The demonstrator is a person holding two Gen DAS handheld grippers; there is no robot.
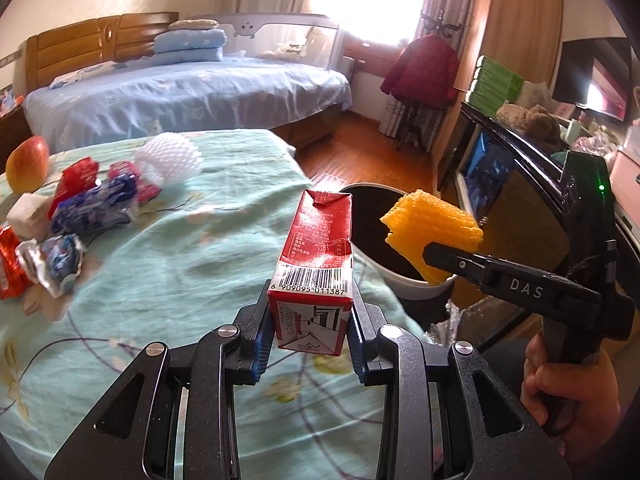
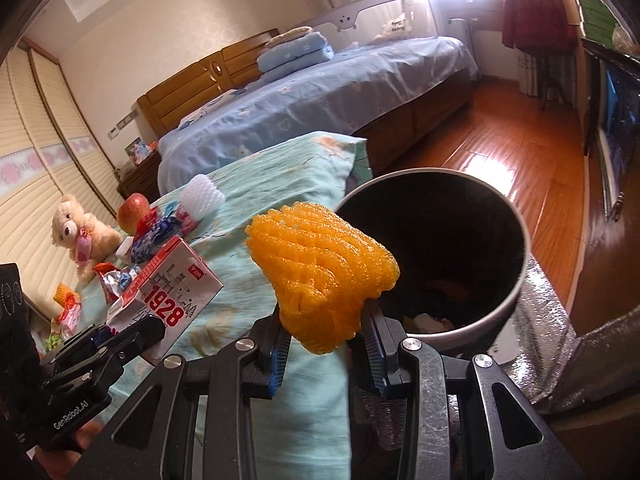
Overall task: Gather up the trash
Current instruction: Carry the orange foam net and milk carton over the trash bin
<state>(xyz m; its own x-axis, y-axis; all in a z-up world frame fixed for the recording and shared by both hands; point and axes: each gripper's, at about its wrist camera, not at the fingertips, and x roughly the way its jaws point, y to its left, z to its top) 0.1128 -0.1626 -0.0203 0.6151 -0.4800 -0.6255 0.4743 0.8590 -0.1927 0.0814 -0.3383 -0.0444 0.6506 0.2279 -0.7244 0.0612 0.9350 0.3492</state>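
Observation:
My left gripper (image 1: 310, 340) is shut on a red and white drink carton (image 1: 316, 264), held upright above the green flowered cloth (image 1: 180, 280). The same carton (image 2: 168, 292) shows at the lower left of the right wrist view. My right gripper (image 2: 326, 344) is shut on an orange foam fruit net (image 2: 320, 268), held just left of the rim of a white trash bin (image 2: 480, 320) with a dark inside. In the left wrist view the orange net (image 1: 432, 228) hangs over the bin (image 1: 416, 288). More trash lies on the cloth: crumpled wrappers (image 1: 92, 208) and a white foam net (image 1: 168, 156).
An apple (image 1: 28, 164) and a white block (image 1: 28, 216) sit by the wrappers. A teddy bear (image 2: 80, 232) is at the cloth's far left. A blue bed (image 1: 180, 96) stands behind, a dark cabinet (image 1: 520, 184) to the right of the bin, wooden floor (image 2: 500, 140) between.

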